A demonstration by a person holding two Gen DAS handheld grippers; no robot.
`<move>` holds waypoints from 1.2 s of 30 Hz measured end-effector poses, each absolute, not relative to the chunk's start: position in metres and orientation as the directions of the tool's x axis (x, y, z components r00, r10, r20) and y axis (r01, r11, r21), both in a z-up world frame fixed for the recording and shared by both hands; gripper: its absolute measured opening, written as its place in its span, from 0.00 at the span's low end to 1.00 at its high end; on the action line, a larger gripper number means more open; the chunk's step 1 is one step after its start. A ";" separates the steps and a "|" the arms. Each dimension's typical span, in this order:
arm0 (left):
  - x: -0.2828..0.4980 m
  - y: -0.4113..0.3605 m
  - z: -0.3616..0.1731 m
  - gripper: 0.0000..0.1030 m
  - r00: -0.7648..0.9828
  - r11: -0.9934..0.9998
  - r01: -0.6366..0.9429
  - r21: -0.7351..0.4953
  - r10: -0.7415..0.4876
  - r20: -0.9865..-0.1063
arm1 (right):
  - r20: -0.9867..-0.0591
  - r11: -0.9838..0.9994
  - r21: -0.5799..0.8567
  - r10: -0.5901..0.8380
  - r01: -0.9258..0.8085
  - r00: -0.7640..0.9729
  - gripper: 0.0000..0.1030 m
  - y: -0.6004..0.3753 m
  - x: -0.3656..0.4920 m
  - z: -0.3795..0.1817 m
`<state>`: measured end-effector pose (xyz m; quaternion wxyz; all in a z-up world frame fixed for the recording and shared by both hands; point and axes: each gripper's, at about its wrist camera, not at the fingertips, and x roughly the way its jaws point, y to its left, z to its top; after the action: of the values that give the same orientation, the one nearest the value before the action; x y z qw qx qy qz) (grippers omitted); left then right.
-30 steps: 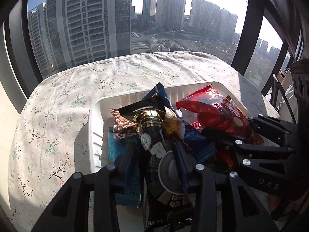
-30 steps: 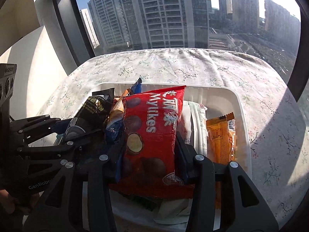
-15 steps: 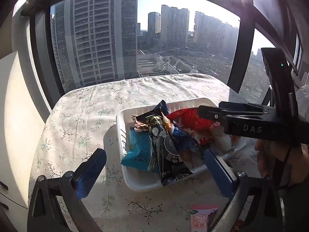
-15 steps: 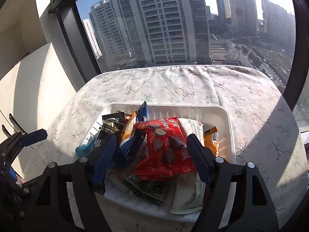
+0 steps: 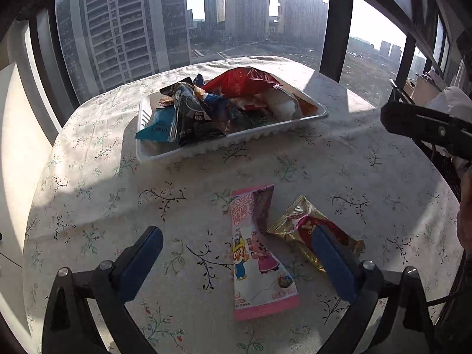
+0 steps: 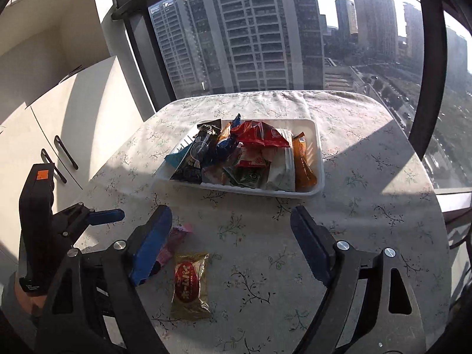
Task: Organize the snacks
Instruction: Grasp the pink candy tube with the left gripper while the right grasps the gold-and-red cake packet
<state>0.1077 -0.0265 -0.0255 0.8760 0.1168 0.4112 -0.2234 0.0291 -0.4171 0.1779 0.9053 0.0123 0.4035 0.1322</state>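
A white tray holds several snack packets, among them a red bag and a black packet; it also shows in the right wrist view. On the tablecloth near me lie a pink packet and a gold-and-red packet, the latter also in the right wrist view. My left gripper is open and empty above the pink packet. My right gripper is open and empty above the cloth.
The table carries a floral cloth and stands against large windows. White cabinets stand to the left. The left gripper's body shows at the left of the right wrist view.
Both grippers let go of their packets in the tray, opened, and pulled back toward the near table edge. The pink and gold packets have come into view.
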 end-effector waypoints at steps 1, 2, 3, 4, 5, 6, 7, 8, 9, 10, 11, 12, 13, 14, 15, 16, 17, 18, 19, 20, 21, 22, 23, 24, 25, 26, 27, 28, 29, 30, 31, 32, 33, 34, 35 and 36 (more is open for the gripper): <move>0.107 -0.028 -0.029 0.94 0.559 0.873 0.486 0.027 -0.287 -0.778 | -0.726 0.966 0.138 0.249 -0.220 0.640 0.80 -0.420 0.016 0.174; 0.106 -0.028 -0.032 0.89 0.552 0.875 0.483 0.026 -0.281 -0.785 | -0.726 0.967 0.149 0.249 -0.206 0.641 0.80 -0.424 0.004 0.170; 0.107 -0.029 -0.034 0.80 0.545 0.875 0.483 0.022 -0.281 -0.790 | -0.728 0.967 0.165 0.253 -0.195 0.637 0.80 -0.427 -0.006 0.166; 0.108 -0.029 -0.035 0.76 0.539 0.874 0.486 0.016 -0.285 -0.792 | -0.731 0.965 0.182 0.261 -0.189 0.630 0.80 -0.431 -0.018 0.163; 0.107 -0.030 -0.035 0.75 0.539 0.874 0.486 0.017 -0.284 -0.793 | -0.731 0.963 0.196 0.270 -0.187 0.627 0.80 -0.434 -0.026 0.160; 0.108 -0.030 -0.036 0.74 0.537 0.874 0.486 0.018 -0.282 -0.795 | -0.730 0.962 0.203 0.272 -0.181 0.627 0.80 -0.435 -0.031 0.157; 0.109 -0.031 -0.038 0.69 0.530 0.873 0.487 0.021 -0.275 -0.802 | -0.731 0.963 0.205 0.268 -0.173 0.627 0.80 -0.437 -0.035 0.154; 0.110 -0.032 -0.040 0.65 0.525 0.874 0.485 0.025 -0.268 -0.808 | -0.734 0.964 0.207 0.266 -0.168 0.624 0.80 -0.438 -0.039 0.152; 0.111 -0.033 -0.043 0.57 0.519 0.874 0.486 0.029 -0.262 -0.814 | -0.737 0.964 0.209 0.266 -0.165 0.621 0.80 -0.438 -0.042 0.149; 0.111 -0.034 -0.044 0.55 0.513 0.871 0.489 0.032 -0.258 -0.819 | -0.739 0.964 0.210 0.266 -0.165 0.619 0.80 -0.438 -0.045 0.148; 0.112 -0.036 -0.047 0.54 0.503 0.868 0.496 0.035 -0.254 -0.826 | -0.742 0.963 0.210 0.269 -0.169 0.614 0.80 -0.435 -0.043 0.145; 0.112 -0.036 -0.047 0.53 0.508 0.867 0.497 0.030 -0.262 -0.820 | -0.745 0.963 0.205 0.270 -0.175 0.610 0.80 -0.433 -0.041 0.143; 0.113 -0.035 -0.047 0.50 0.504 0.868 0.495 0.023 -0.265 -0.822 | -0.748 0.964 0.198 0.267 -0.178 0.608 0.80 -0.431 -0.042 0.142; 0.114 -0.035 -0.047 0.47 0.500 0.868 0.496 0.019 -0.268 -0.823 | -0.752 0.964 0.192 0.264 -0.183 0.604 0.79 -0.428 -0.042 0.141; 0.114 -0.035 -0.047 0.40 0.500 0.866 0.500 0.019 -0.271 -0.822 | -0.756 0.964 0.186 0.265 -0.192 0.598 0.79 -0.423 -0.038 0.139; 0.115 -0.036 -0.047 0.33 0.496 0.861 0.509 0.012 -0.282 -0.821 | -0.759 0.963 0.181 0.267 -0.200 0.594 0.79 -0.420 -0.037 0.138; 0.115 -0.037 -0.046 0.31 0.492 0.856 0.516 0.007 -0.290 -0.821 | -0.764 0.963 0.176 0.266 -0.206 0.588 0.79 -0.416 -0.036 0.137; 0.115 -0.037 -0.046 0.29 0.491 0.855 0.519 0.006 -0.292 -0.821 | -0.770 0.963 0.168 0.262 -0.211 0.582 0.79 -0.413 -0.035 0.135; 0.115 -0.036 -0.046 0.28 0.487 0.854 0.521 -0.002 -0.299 -0.821 | -0.776 0.963 0.161 0.258 -0.215 0.575 0.79 -0.409 -0.034 0.133; 0.115 -0.035 -0.046 0.27 0.485 0.852 0.523 -0.008 -0.306 -0.819 | -0.783 0.963 0.156 0.255 -0.219 0.567 0.79 -0.405 -0.033 0.131; 0.114 -0.034 -0.045 0.25 0.485 0.851 0.526 -0.016 -0.315 -0.816 | -0.789 0.963 0.151 0.253 -0.223 0.559 0.79 -0.401 -0.031 0.129; 0.113 -0.031 -0.043 0.23 0.486 0.851 0.525 -0.028 -0.327 -0.811 | -0.795 0.961 0.149 0.255 -0.231 0.550 0.79 -0.397 -0.029 0.127; 0.112 -0.028 -0.041 0.23 0.489 0.853 0.521 -0.040 -0.336 -0.805 | -0.803 0.961 0.144 0.253 -0.237 0.539 0.79 -0.393 -0.027 0.124; 0.111 -0.024 -0.038 0.23 0.494 0.854 0.518 -0.050 -0.347 -0.797 | -0.812 0.961 0.136 0.248 -0.242 0.528 0.79 -0.388 -0.026 0.121; 0.109 -0.018 -0.035 0.23 0.502 0.855 0.514 -0.065 -0.361 -0.786 | -0.818 0.960 0.130 0.245 -0.248 0.520 0.79 -0.384 -0.024 0.118; 0.107 -0.012 -0.032 0.23 0.509 0.858 0.507 -0.079 -0.372 -0.777 | -0.824 0.959 0.124 0.243 -0.256 0.511 0.79 -0.379 -0.022 0.115; 0.106 -0.006 -0.029 0.23 0.517 0.863 0.497 -0.090 -0.378 -0.768 | -0.830 0.957 0.115 0.239 -0.265 0.504 0.78 -0.374 -0.021 0.112; 0.104 0.000 -0.027 0.23 0.528 0.868 0.486 -0.099 -0.382 -0.758 | -0.834 0.957 0.106 0.234 -0.271 0.500 0.78 -0.369 -0.020 0.110; 0.102 0.006 -0.025 0.23 0.536 0.873 0.476 -0.110 -0.387 -0.750 | -0.837 0.956 0.095 0.228 -0.278 0.497 0.78 -0.365 -0.018 0.108; 0.101 0.012 -0.023 0.23 0.540 0.874 0.469 -0.125 -0.396 -0.743 | -0.841 0.955 0.084 0.221 -0.284 0.493 0.76 -0.361 -0.015 0.106; 0.100 0.018 -0.020 0.23 0.544 0.875 0.464 -0.141 -0.407 -0.734 | -0.849 0.955 0.071 0.209 -0.287 0.486 0.74 -0.356 -0.012 0.104; 0.098 0.023 -0.018 0.23 0.548 0.875 0.460 -0.150 -0.413 -0.727 | -0.856 0.955 0.062 0.200 -0.289 0.477 0.72 -0.353 -0.009 0.101; 0.096 0.027 -0.015 0.23 0.553 0.875 0.457 -0.159 -0.419 -0.720 | -0.864 0.955 0.055 0.192 -0.291 0.466 0.70 -0.349 -0.005 0.097; 0.095 0.031 -0.013 0.23 0.556 0.875 0.454 -0.168 -0.426 -0.713 | -0.870 0.955 0.048 0.183 -0.291 0.458 0.69 -0.347 -0.003 0.094; 0.093 0.035 -0.011 0.23 0.561 0.874 0.453 -0.176 -0.432 -0.706 | -0.875 0.956 0.039 0.173 -0.291 0.453 0.67 -0.344 -0.001 0.091; 0.092 0.038 -0.008 0.23 0.565 0.874 0.451 -0.182 -0.437 -0.700 | -0.881 0.957 0.027 0.159 -0.290 0.445 0.65 -0.342 0.001 0.087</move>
<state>0.0919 0.0381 -0.0083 0.8846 0.0088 0.3931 -0.2507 0.0013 -0.3417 0.0868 0.8475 -0.0638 0.5100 0.1325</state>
